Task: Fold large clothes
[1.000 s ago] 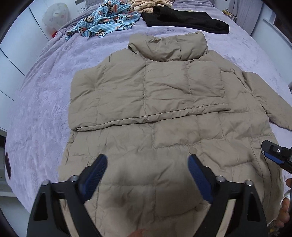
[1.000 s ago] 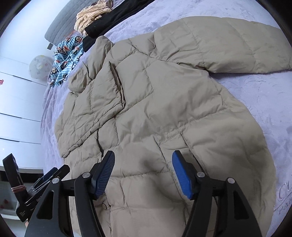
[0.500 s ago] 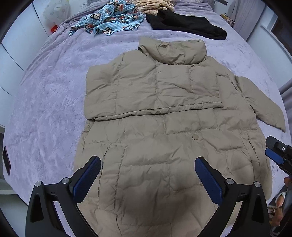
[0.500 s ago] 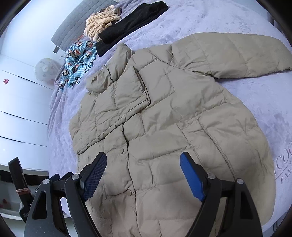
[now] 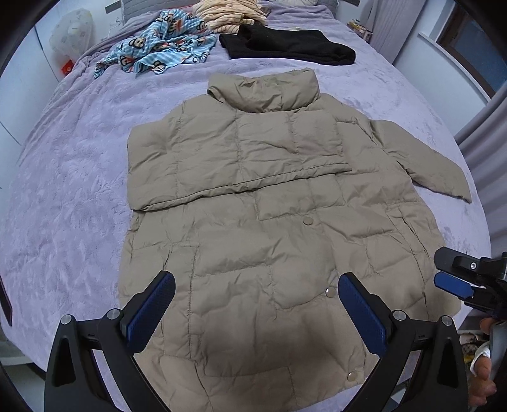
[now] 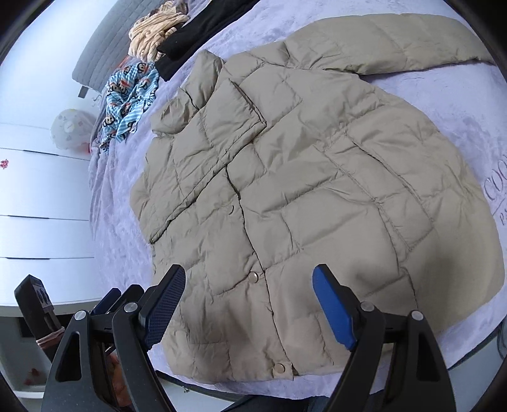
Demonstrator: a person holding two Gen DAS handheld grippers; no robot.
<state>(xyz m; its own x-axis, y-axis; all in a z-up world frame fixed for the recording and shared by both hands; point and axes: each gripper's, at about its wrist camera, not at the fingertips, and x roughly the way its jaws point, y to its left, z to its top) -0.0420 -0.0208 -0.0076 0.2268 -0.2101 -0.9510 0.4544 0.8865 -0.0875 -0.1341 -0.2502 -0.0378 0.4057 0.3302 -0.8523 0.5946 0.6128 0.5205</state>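
A large beige puffer jacket (image 5: 272, 222) lies flat on the purple bedspread (image 5: 69, 177), collar at the far end. Its left sleeve is folded across the chest; the right sleeve (image 5: 421, 158) lies stretched out to the right. The jacket also shows in the right wrist view (image 6: 317, 190). My left gripper (image 5: 256, 310) is open and empty, held above the jacket's hem. My right gripper (image 6: 248, 304) is open and empty, above the hem near the bed's front edge. It shows at the right edge of the left wrist view (image 5: 459, 282).
At the head of the bed lie a blue monkey-print garment (image 5: 158, 47), a cream striped garment (image 5: 228, 12) and a folded black garment (image 5: 285, 46). White drawers (image 6: 38, 196) stand left of the bed. A window (image 5: 469, 41) is at the right.
Both grippers have pulled back and risen away from the jacket, so more of it and the bed shows. Both jaws have spread wider. The jacket has not moved.
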